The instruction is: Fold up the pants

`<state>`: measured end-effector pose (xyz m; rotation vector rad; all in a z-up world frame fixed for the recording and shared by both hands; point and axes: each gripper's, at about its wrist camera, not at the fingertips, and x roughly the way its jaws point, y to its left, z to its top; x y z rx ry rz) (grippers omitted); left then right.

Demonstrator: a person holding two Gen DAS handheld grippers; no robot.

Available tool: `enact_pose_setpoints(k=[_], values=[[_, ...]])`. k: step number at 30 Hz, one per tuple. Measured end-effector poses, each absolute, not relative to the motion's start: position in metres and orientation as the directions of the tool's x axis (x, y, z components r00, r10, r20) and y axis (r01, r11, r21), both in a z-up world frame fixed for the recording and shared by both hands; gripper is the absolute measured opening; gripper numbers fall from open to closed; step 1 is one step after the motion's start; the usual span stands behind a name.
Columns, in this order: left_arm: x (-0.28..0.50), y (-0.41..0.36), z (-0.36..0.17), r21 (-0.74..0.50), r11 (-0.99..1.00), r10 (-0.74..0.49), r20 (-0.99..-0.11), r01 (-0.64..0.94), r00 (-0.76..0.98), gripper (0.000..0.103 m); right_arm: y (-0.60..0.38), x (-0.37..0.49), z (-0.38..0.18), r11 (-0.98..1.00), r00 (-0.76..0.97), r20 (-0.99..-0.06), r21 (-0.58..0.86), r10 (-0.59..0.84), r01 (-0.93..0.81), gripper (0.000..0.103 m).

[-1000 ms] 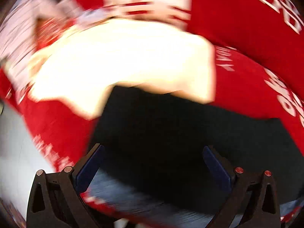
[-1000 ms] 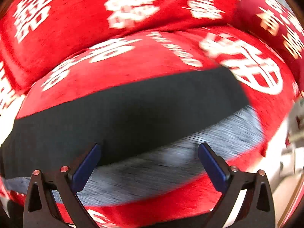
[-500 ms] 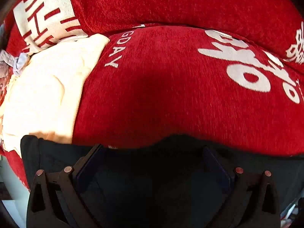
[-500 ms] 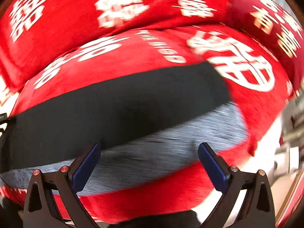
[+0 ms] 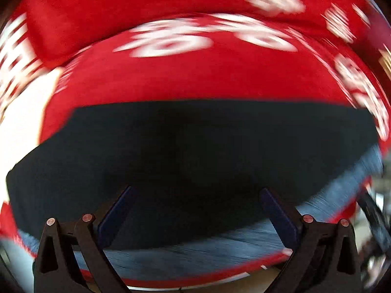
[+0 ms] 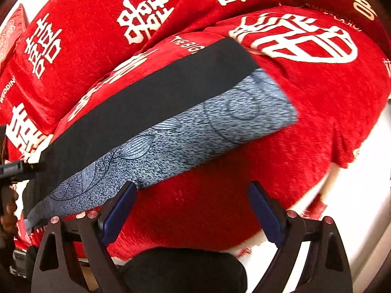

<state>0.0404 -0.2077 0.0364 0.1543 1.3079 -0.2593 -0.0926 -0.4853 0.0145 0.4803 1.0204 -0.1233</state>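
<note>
pants lying flat on a red cushion, both tongs standing wide with nothing between them.

the pants (image 6: 156, 112) are lying as a long folded strip across the red cushion cover (image 6: 305, 102) with white lettering, one band plain black and the nearer band blue-grey with a leaf pattern. the right gripper (image 6: 191, 206) is hovering over the bare red fabric just beside the patterned edge, its jaws closing a little but nothing sitting between its blue pads (image 6: 265, 213). in the blurred left view the left gripper (image 5: 195, 216) is hanging over the black band of the pants (image 5: 195, 151), jaws spread wide, gripping nothing. a pale cloth (image 5: 27, 112) is showing at that view's left edge.
</note>
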Motion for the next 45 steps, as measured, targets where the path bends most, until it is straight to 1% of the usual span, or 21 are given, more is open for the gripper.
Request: enact_pose_setpoints(k=[2,4,8,10,12,16,21,24,31,35,37,39,41,43,45], values=[[0.026,-0.244,0.035,-0.040,0.936,-0.121,-0.970,0.351,0.213,0.103,-0.492,-0.089,0.010,0.871,0.544,-0.825,0.372,0.151,0.322,0.093],[0.021,-0.272,0.030,-0.049,0.921,-0.133,-0.973,0.387,0.191,0.103,-0.499,-0.087,0.013,0.858,0.589,-0.788,0.417,0.178,0.300,0.093],[0.029,-0.307,0.027,-0.041,0.925,-0.124,-0.973,0.379,0.197,0.103,-0.505,-0.075,0.016,0.850,0.637,-0.743,0.459,0.206,0.260,0.093],[0.038,-0.308,0.024,-0.016,0.947,-0.087,-0.974,0.320,0.208,0.103,-0.506,-0.068,0.017,0.854,0.652,-0.727,0.464,0.216,0.235,0.094],[0.045,-0.295,0.025,-0.026,0.976,-0.076,-0.972,0.216,0.225,0.103,-0.506,-0.063,0.018,0.858,0.661,-0.717,0.465,0.222,0.217,0.094],[0.045,-0.273,0.025,-0.022,0.996,-0.041,-0.969,0.082,0.244,0.103,-0.501,-0.052,0.018,0.878,0.670,-0.707,0.446,0.225,0.176,0.094],[0.045,-0.274,0.020,0.017,0.998,-0.003,-0.962,0.068,0.274,0.103,-0.488,-0.061,0.018,0.881,0.645,-0.701,0.465,0.304,0.090,0.094],[0.038,-0.277,0.017,0.025,0.998,0.005,-0.954,0.060,0.301,0.103,-0.490,-0.058,0.017,0.877,0.648,-0.695,0.473,0.311,0.086,0.094],[0.040,-0.276,0.015,0.020,0.997,-0.005,-0.947,0.074,0.320,0.103,-0.488,-0.016,0.022,0.886,0.673,-0.680,0.457,0.289,0.081,0.094],[0.041,-0.276,0.014,0.018,0.997,-0.008,-0.947,0.078,0.322,0.103,-0.478,-0.005,0.019,0.912,0.656,-0.713,0.400,0.249,0.088,0.093],[0.041,-0.276,0.014,0.019,0.997,-0.008,-0.945,0.080,0.326,0.103,-0.477,-0.005,0.021,0.921,0.650,-0.726,0.376,0.226,0.099,0.086],[0.041,-0.276,0.014,0.019,0.996,-0.010,-0.943,0.083,0.332,0.103,-0.480,-0.005,0.021,0.933,0.632,-0.752,0.337,0.186,0.126,0.057],[0.041,-0.277,0.013,0.022,0.996,-0.010,-0.939,0.090,0.344,0.103,-0.486,-0.005,0.019,0.930,0.617,-0.766,0.336,0.178,0.150,0.042],[0.040,-0.279,0.013,0.027,0.995,-0.008,-0.935,0.094,0.355,0.103,-0.490,-0.004,0.020,0.922,0.605,-0.774,0.350,0.187,0.164,0.037],[0.041,-0.278,0.013,0.026,0.995,-0.010,-0.937,0.098,0.350,0.103,-0.484,-0.004,0.026,0.932,0.608,-0.776,0.326,0.169,0.158,0.030]])
